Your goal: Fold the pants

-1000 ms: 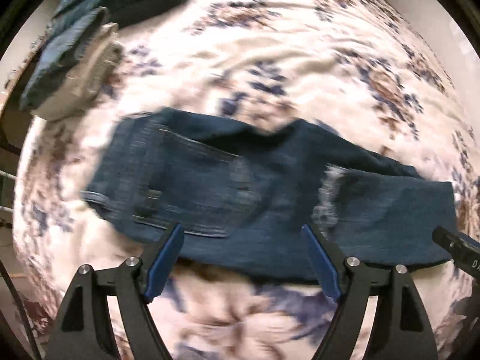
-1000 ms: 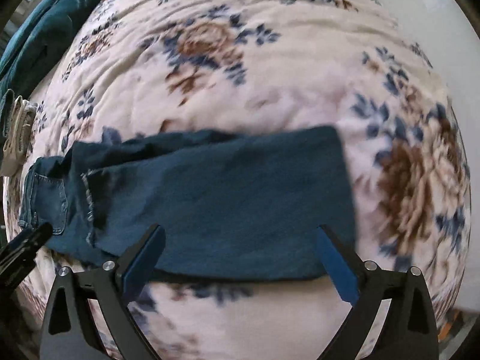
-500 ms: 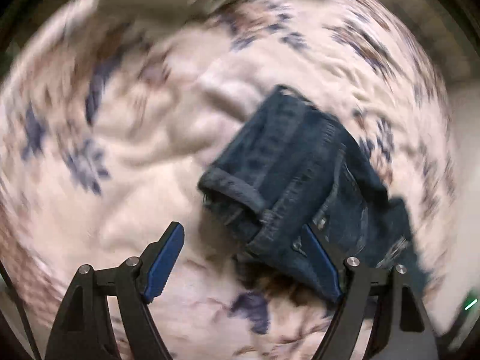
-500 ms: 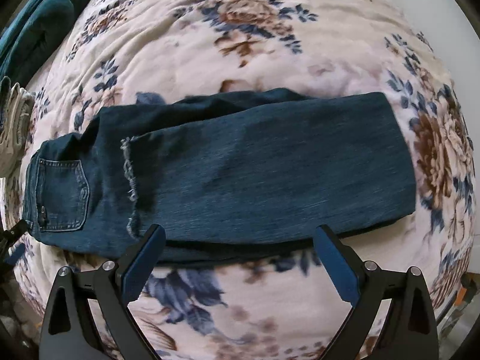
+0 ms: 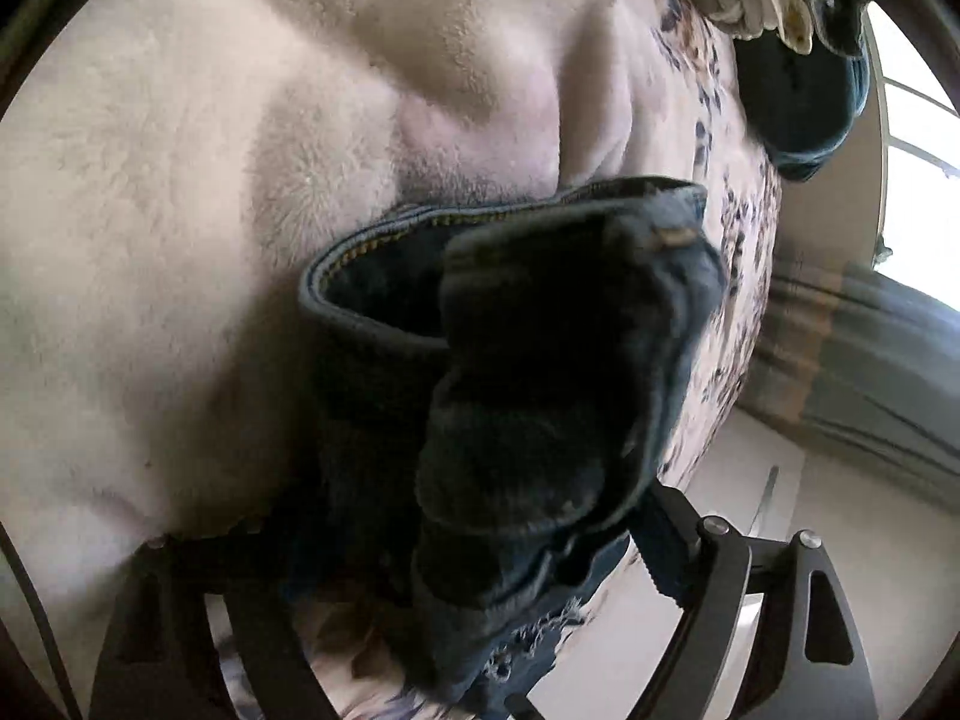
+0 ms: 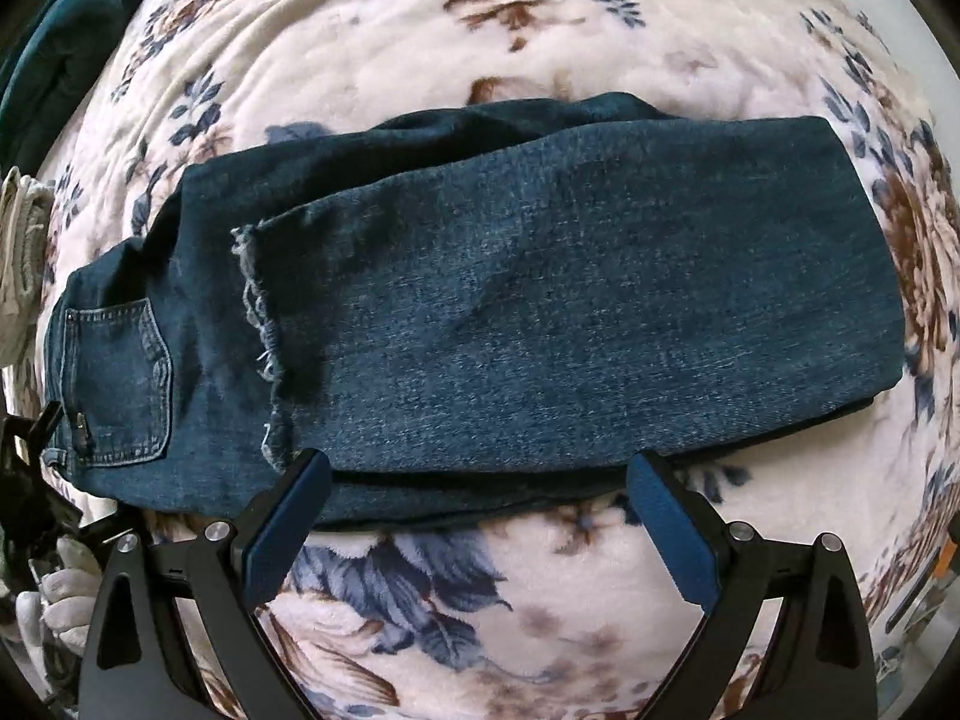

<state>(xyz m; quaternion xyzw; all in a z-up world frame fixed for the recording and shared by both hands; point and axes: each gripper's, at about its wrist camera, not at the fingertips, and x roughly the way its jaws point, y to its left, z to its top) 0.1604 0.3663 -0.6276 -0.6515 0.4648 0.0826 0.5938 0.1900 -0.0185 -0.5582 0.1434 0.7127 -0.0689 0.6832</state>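
Note:
Dark blue jeans (image 6: 540,312) lie on the floral blanket (image 6: 480,12), folded lengthwise, with the frayed leg hems laid back towards the back pocket (image 6: 120,384). My right gripper (image 6: 480,468) points down over their near edge, open, with nothing between its fingers. In the left wrist view the bunched waistband (image 5: 540,330) fills the middle, very close. My left gripper (image 5: 468,516) is opening, with that waistband end between its jaws. Denim hides its left finger, and its right finger (image 5: 654,546) lies against the cloth.
A beige folded garment (image 6: 18,252) and a teal cushion (image 6: 54,42) sit beyond the waistband end. A gloved hand (image 6: 54,606) shows at the lower left. In the left wrist view, the bed's edge, the floor (image 5: 750,480) and a curtain lie to the right.
My left gripper has rolled and dropped from above the jeans to their waistband end, which now sits between its jaws. The right gripper has shifted slightly, so the whole folded length shows.

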